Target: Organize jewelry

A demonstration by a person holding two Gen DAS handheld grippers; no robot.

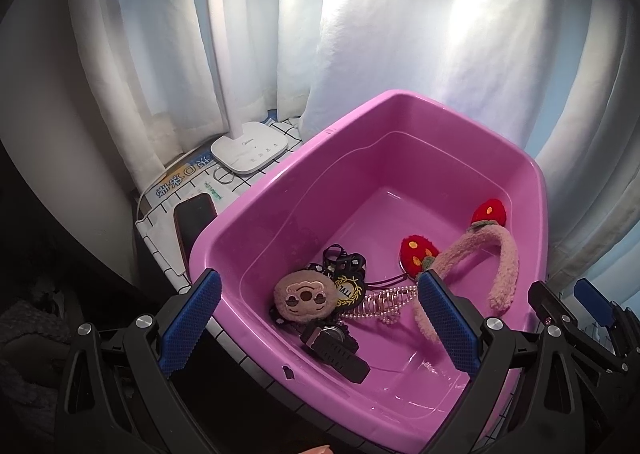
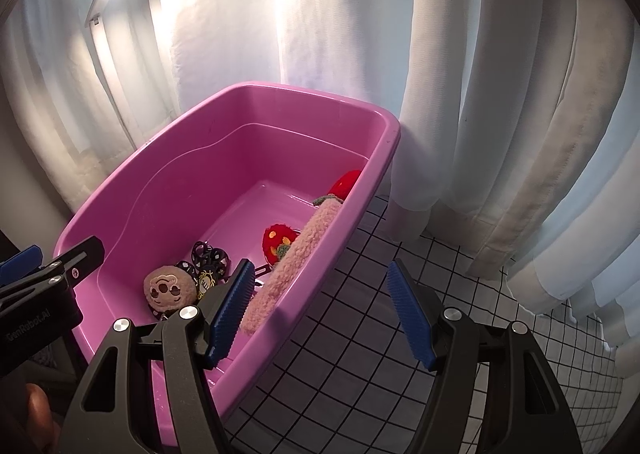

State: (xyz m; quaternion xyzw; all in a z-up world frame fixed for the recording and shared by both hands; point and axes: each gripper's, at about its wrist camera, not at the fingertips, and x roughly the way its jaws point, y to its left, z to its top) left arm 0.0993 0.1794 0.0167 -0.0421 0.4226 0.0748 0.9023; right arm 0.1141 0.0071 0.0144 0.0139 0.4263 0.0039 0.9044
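Observation:
A pink plastic tub [image 1: 280, 190] [image 2: 120, 190] stands on a grid-patterned cloth. Inside it lie a round plush face charm [image 1: 305, 297] [image 2: 170, 289], a black watch [image 1: 334, 348], a pearl hair clip [image 1: 386, 304], black patterned accessories [image 1: 344, 262] [image 2: 208, 254] and a fuzzy pink headband with red strawberries [image 1: 504, 254] [image 2: 296, 254]. My left gripper [image 1: 320, 330] hangs open above the tub's near end, nothing between its blue pads. My right gripper [image 2: 322, 314] is open over the tub's right rim and the cloth, empty. Each gripper shows at the edge of the other's view.
A white desk lamp [image 1: 250, 150] stands behind the tub at the left, with a dark phone [image 1: 194, 214] and printed paper [image 1: 180, 178] beside it. White curtains [image 2: 500, 94] hang close behind. The gridded cloth [image 2: 380, 354] lies bare right of the tub.

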